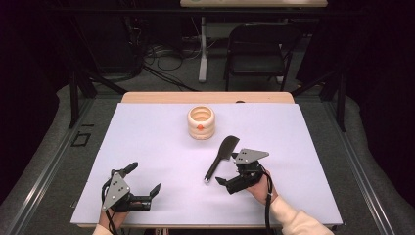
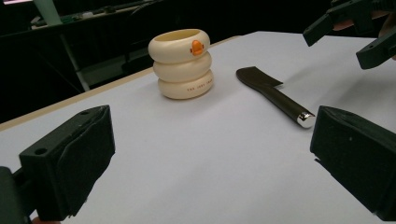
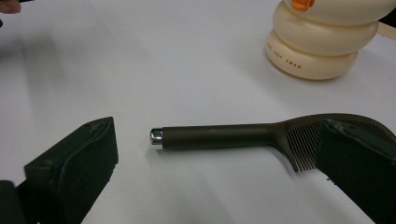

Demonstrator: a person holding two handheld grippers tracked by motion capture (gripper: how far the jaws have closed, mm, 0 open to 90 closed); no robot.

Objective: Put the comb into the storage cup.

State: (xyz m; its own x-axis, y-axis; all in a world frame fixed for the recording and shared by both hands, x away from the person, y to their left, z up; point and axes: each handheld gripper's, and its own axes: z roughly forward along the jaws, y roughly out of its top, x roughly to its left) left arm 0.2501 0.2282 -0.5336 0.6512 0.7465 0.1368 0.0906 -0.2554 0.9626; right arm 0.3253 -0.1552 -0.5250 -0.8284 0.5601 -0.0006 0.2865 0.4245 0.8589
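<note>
We have the right gripper [image 1: 229, 172] spread wide and hovering just above the dark comb [image 1: 221, 156], which lies flat on the white table [image 1: 147, 142] with its toothed head toward the far side and its silver-capped handle end toward us. From the right gripper view the handle [image 3: 215, 136] runs across between the two jaws, so we judge the gripper is set crosswise to the comb on purpose: closing from here would pinch the round handle rather than the fragile teeth. Nothing is held yet; the jaws stand apart and touch neither the comb nor each other.

The cream ringed cup [image 1: 201, 122] stands upright beyond the comb, near it but apart, its mouth open upward, which suits it as a place to stand the comb in.

Our left gripper [image 1: 142, 186] rests low at the near left, also open and empty, well apart from both things, probably parked out of the way; whether it touches the table we cannot quite tell.
</note>
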